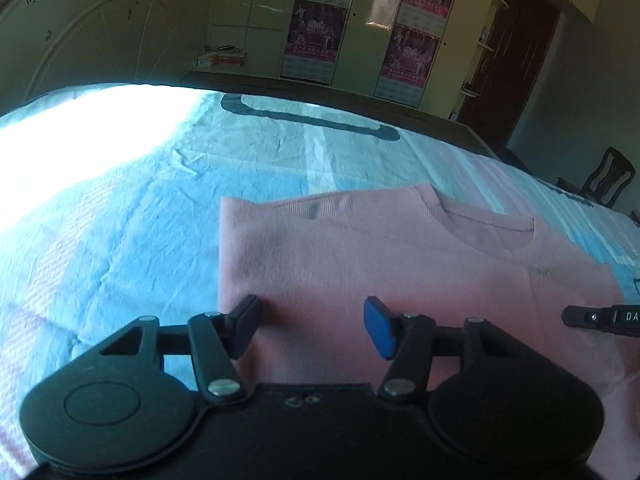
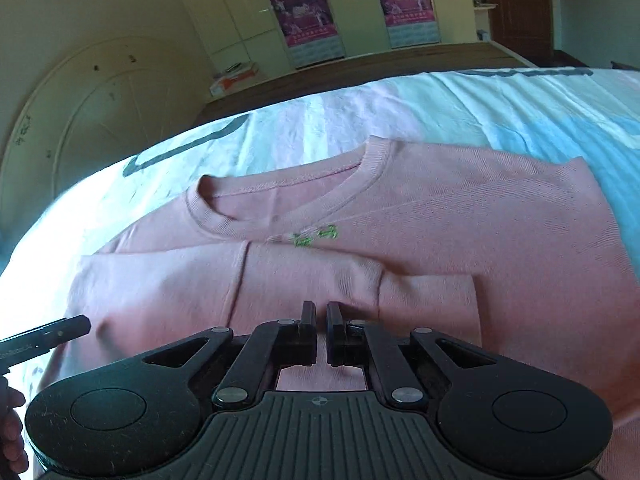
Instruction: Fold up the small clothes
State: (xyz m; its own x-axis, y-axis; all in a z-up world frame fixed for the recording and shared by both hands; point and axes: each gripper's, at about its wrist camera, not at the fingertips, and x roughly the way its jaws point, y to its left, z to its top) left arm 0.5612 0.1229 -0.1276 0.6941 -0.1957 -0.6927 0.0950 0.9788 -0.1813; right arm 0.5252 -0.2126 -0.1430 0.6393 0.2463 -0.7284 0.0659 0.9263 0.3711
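Observation:
A small pink sweatshirt (image 1: pixel 380 264) lies flat on the bed, collar away from me, with its sleeves folded in over the body. It also shows in the right wrist view (image 2: pixel 460 216), with a small green embroidered mark (image 2: pixel 316 236) below the collar. My left gripper (image 1: pixel 312 324) is open and empty, low over the near left part of the garment. My right gripper (image 2: pixel 321 316) has its jaws almost together with a thin gap, just over the folded sleeve (image 2: pixel 428 300); no cloth shows between them. The other gripper's tip shows at the frame edge in each view (image 1: pixel 600 318) (image 2: pixel 44 338).
The bed has a light blue and pink sheet (image 1: pixel 140 216) with a bright sunlit patch at the left. Beyond the bed's far edge are a wooden board, a cream wardrobe with posters (image 1: pixel 316 24), a dark door (image 1: pixel 516 52) and a dark chair (image 1: pixel 608 178).

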